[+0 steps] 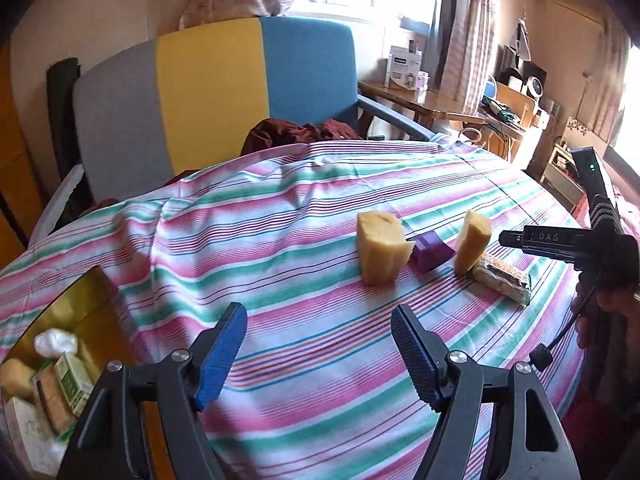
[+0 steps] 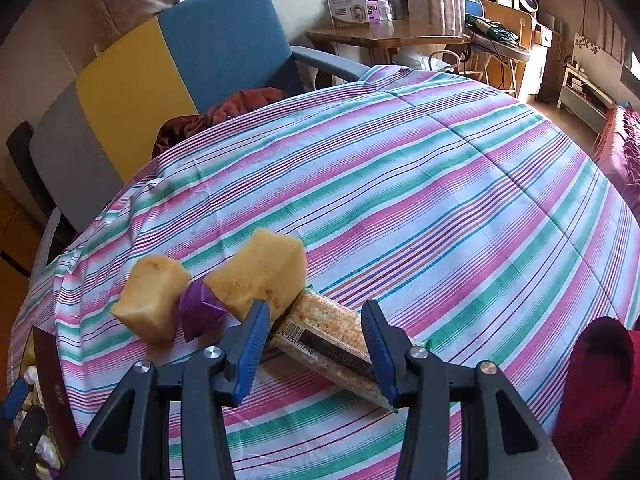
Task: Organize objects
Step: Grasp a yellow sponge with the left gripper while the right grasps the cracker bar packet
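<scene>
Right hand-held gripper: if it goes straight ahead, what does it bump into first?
Most likely the cracker packet. It lies on the striped cloth between the open fingers of the right hand-held gripper, though how close it is remains unclear.

Your right claw (image 2: 312,350) straddles cracker packet (image 2: 332,340); sponge (image 2: 260,276) touches packet's far end, purple block (image 2: 200,306) and second sponge (image 2: 154,300) crowd left. Tabletop (image 2: 440,184) toward far and right edges clear. Your left claw (image 1: 320,356) over bare cloth.

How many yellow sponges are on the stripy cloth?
2. One sponge stands left of the purple packet; the other sponge stands right of it, by the cracker pack. A box at the edge may hide more.
</scene>
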The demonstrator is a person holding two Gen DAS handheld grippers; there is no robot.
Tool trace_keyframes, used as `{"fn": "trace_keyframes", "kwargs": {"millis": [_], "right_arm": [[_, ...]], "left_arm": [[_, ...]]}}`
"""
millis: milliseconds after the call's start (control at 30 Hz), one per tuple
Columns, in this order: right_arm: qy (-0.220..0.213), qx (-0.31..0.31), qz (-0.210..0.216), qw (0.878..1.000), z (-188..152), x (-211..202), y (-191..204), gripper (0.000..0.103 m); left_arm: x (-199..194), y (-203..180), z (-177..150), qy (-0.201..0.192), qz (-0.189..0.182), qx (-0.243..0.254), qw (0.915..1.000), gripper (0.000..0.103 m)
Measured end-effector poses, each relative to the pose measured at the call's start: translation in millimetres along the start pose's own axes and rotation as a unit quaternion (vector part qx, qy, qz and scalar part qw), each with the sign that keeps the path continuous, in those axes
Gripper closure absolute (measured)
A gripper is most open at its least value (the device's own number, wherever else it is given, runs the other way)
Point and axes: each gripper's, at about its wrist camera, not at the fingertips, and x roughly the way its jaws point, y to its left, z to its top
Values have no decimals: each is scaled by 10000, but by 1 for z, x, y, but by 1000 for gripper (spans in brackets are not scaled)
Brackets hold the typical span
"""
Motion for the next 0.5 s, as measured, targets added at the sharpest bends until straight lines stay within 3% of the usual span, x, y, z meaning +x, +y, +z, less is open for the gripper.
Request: {"fn": "trace_keyframes", "kwargs": {"millis": [200,500], "right_arm": [[55,23,14,10000,0,2,-1,55],[115,167,47,9998,1,7,-5,55]], "left_arm": [[51,-33,30,221,-281,260,9990,24],[139,-63,59,714,-183,392,9965,21]]}}
